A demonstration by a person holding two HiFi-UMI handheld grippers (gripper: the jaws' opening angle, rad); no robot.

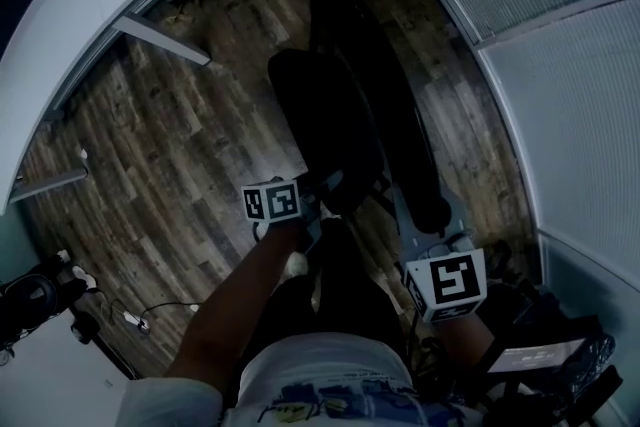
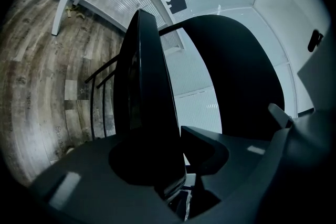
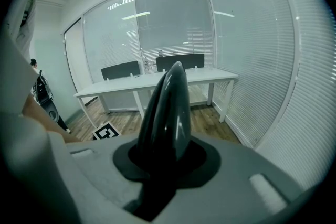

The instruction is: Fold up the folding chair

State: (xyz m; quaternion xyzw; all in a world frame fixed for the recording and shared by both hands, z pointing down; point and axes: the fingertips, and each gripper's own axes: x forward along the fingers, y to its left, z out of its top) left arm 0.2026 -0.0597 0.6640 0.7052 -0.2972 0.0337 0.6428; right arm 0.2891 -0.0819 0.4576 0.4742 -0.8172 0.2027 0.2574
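The black folding chair stands on the wood floor in the head view, with its seat (image 1: 325, 120) tipped up beside the backrest (image 1: 385, 95). My left gripper (image 1: 325, 195) is shut on the seat's near edge. In the left gripper view the seat (image 2: 144, 86) runs edge-on between the jaws of the left gripper (image 2: 181, 165), with the backrest (image 2: 236, 76) dark behind it. My right gripper (image 1: 432, 233) is shut on the top of the backrest. In the right gripper view the backrest (image 3: 168, 107) rises as a glossy black blade out of the right gripper (image 3: 165, 165).
White desk legs (image 1: 160, 37) stand at the far left of the floor. A glass wall with blinds (image 1: 570, 115) curves along the right. A power strip and cables (image 1: 130, 320) lie near left. A long white table (image 3: 157, 81) stands ahead. A person (image 3: 39, 86) stands at the left.
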